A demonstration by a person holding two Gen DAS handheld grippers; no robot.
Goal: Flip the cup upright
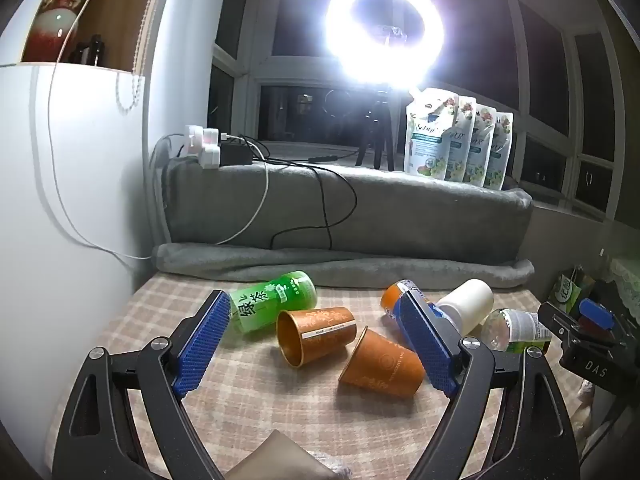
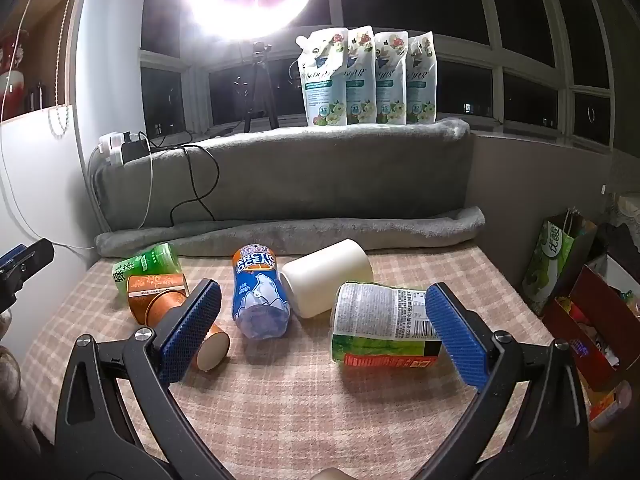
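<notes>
Left wrist: bottles (image 1: 276,300) beside cups (image 1: 316,334)

The surface (image 2: 320,400) wore a beige-and-pink checked cloth, and behind it lay a plain grey blanket (image 2: 280,184). On the cloth were two copper-orange cups (image 1: 316,334) (image 1: 382,364) with gold print, a bright green bottle (image 1: 276,300) with white characters, a blue-and-orange bottle (image 2: 258,292) showing a white bear, a cream-white cup (image 2: 328,276), and a clear bottle (image 2: 384,328) with a white, green and red label. Both sets of jaws carried ribbed blue pads (image 1: 204,340) (image 2: 458,340) on black frames.
</notes>
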